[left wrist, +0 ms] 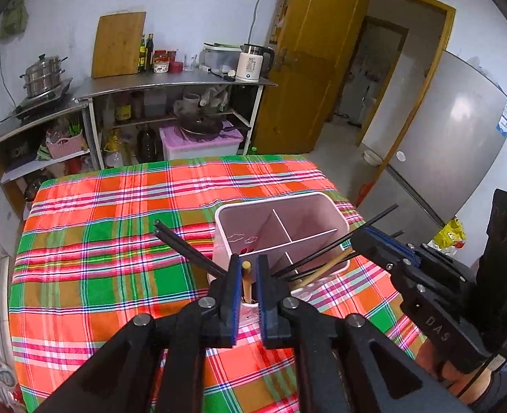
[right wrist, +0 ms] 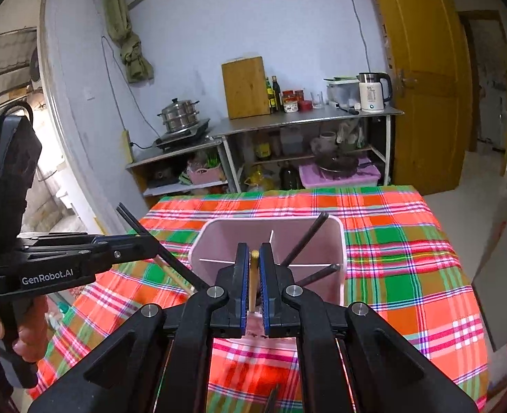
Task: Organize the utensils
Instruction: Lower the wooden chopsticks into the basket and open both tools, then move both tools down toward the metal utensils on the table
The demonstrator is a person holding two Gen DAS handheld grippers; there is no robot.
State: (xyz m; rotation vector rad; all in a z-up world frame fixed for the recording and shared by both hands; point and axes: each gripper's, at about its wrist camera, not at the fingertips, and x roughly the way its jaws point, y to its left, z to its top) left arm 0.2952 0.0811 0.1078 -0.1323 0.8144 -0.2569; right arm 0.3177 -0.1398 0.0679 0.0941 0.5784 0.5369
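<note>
My left claw (left wrist: 246, 277) was clenched on a wooden chopstick (left wrist: 246, 284), my right claw (right wrist: 253, 275) on another wooden chopstick (right wrist: 253, 280), both over the pink divided holder (left wrist: 308, 213) near the desk's (left wrist: 92, 206) right edge. Black chopsticks (left wrist: 188, 253) leaned inside. I judged the sticks light, stiff and slippery, best gripped mid-shaft.

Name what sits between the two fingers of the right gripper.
In the right wrist view, a light wooden chopstick stands between the right gripper fingers, in front of the pink utensil holder.
</note>
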